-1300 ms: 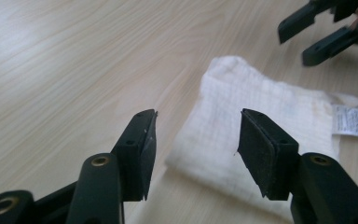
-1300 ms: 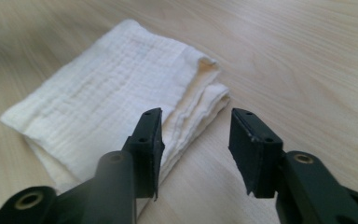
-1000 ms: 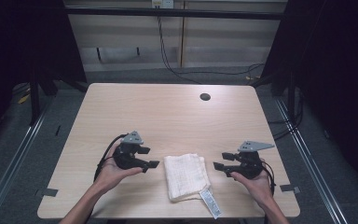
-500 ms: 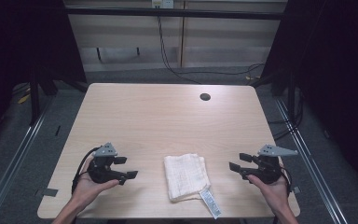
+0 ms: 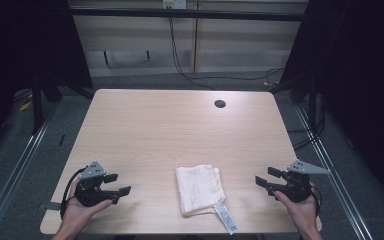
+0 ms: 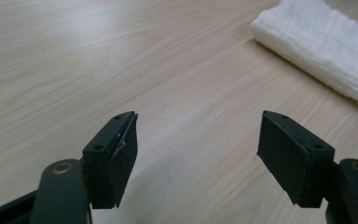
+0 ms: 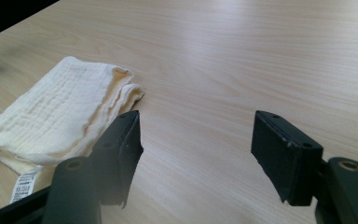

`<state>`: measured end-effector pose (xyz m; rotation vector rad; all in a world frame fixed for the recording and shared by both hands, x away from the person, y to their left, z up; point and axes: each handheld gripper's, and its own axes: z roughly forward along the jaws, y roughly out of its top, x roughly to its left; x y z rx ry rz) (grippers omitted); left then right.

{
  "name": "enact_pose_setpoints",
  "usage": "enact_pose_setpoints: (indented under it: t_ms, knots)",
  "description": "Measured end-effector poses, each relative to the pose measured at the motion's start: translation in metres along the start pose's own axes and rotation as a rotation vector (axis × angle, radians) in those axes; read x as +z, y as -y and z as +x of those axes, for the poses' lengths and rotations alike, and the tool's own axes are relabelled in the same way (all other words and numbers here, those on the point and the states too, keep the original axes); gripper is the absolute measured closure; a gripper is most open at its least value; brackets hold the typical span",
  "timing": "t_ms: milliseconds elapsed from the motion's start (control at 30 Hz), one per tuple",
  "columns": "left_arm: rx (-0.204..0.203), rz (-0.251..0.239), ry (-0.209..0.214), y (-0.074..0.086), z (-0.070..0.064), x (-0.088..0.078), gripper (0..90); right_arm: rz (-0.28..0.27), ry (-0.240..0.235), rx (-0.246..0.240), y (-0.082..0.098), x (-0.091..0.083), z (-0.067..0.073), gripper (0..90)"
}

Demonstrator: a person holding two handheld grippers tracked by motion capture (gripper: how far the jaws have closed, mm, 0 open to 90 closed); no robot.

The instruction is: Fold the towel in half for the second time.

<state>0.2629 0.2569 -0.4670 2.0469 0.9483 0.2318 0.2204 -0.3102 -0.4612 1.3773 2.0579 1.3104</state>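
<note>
Towel: I see the folded white towel [image 5: 199, 190] lying flat near the table's [image 5: 180, 130] front edge, its label [image 5: 226, 217] poking out at the near corner.
Left gripper: my left gripper [image 5: 116, 184] sits well left of the towel, jaws wide apart, nothing between them but bare wood.
Right gripper: my right gripper [image 5: 266, 178] sits well right of the towel; its jaws have just been opening and stand wide, holding nothing.
Contact: neither gripper touches the towel.
</note>
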Motion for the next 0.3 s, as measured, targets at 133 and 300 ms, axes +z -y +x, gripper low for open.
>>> enact_pose_setpoints:
  t_ms: [133,300]
  knots:
    - [-0.058,-0.059,0.002,0.0029,0.0064,-0.0044,31.1,0.007,0.014,-0.004,0.0045,0.0031,-0.0003,32.3]
    - [-0.046,-0.068,0.003,0.0024,0.0075,-0.0039,29.2,0.033,0.008,-0.009,0.0081,0.0087,0.0005,31.6]
